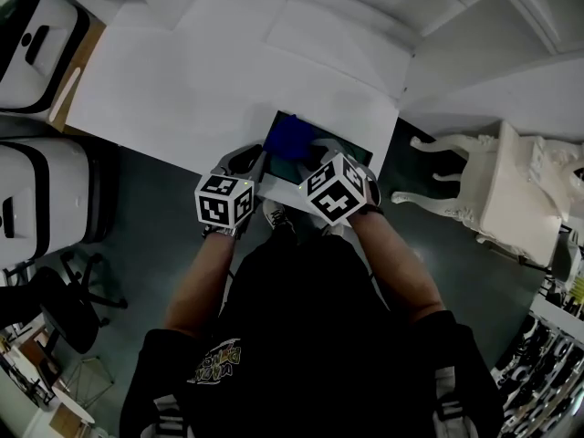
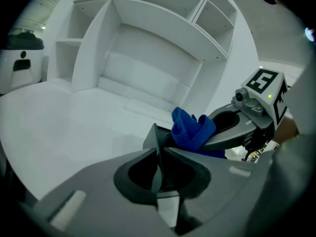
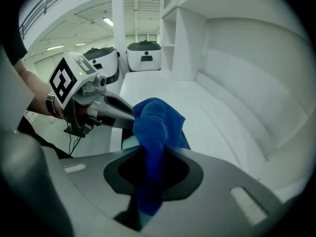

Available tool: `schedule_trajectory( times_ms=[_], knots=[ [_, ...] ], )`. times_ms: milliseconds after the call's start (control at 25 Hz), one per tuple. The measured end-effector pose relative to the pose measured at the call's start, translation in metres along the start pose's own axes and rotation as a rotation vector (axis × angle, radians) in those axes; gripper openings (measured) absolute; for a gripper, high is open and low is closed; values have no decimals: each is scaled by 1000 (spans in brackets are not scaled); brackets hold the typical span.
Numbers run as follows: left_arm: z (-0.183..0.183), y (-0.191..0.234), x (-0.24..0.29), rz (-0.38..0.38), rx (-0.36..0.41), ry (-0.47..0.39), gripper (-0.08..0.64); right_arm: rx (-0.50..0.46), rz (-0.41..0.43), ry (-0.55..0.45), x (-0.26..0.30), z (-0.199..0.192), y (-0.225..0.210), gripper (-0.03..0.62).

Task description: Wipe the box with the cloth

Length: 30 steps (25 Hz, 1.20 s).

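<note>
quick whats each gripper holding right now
left gripper: shut on the edge of the box
right gripper: shut on the cloth

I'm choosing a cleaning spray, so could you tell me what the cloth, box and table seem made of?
The cloth looks like soft blue microfibre or terry: fuzzy matte nap, limp folds. The box seems thin, rigid dark plastic, judging by its straight, sharp wall; painted metal is possible. The table looks like smooth white laminate or painted board, faintly sheened.
</note>
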<state>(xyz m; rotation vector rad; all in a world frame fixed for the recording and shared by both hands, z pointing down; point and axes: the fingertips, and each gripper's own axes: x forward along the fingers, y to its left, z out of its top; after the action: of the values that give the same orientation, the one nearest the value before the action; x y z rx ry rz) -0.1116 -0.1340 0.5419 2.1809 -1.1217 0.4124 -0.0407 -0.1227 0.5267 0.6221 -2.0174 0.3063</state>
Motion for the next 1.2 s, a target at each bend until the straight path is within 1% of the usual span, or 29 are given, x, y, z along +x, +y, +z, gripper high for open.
schedule_trajectory(
  times_ms=[120, 360, 520, 600, 680, 1000, 1200],
  knots=[
    [0, -1, 1, -1, -10, 1, 46, -56, 44, 16, 12, 10, 20, 92],
    [1, 1, 0, -6, -50, -4, 46, -95, 107, 40, 28, 16, 43, 92],
    [1, 3, 0, -5, -44, -5, 45, -166, 65, 72, 32, 17, 49, 92],
    [1, 3, -1, 0, -32, -4, 45, -216, 36, 86, 33, 15, 52, 92],
    [1, 2, -1, 5, -15, -1, 45, -238, 21, 93, 33, 14, 52, 92],
    [0, 1, -2, 14, 11, 11, 45, -196, 36, 92, 26, 2, 51, 92],
    [0, 1, -1, 17, 18, 18, 45, -161, 35, 103, 15, -19, 45, 92]
  ],
)
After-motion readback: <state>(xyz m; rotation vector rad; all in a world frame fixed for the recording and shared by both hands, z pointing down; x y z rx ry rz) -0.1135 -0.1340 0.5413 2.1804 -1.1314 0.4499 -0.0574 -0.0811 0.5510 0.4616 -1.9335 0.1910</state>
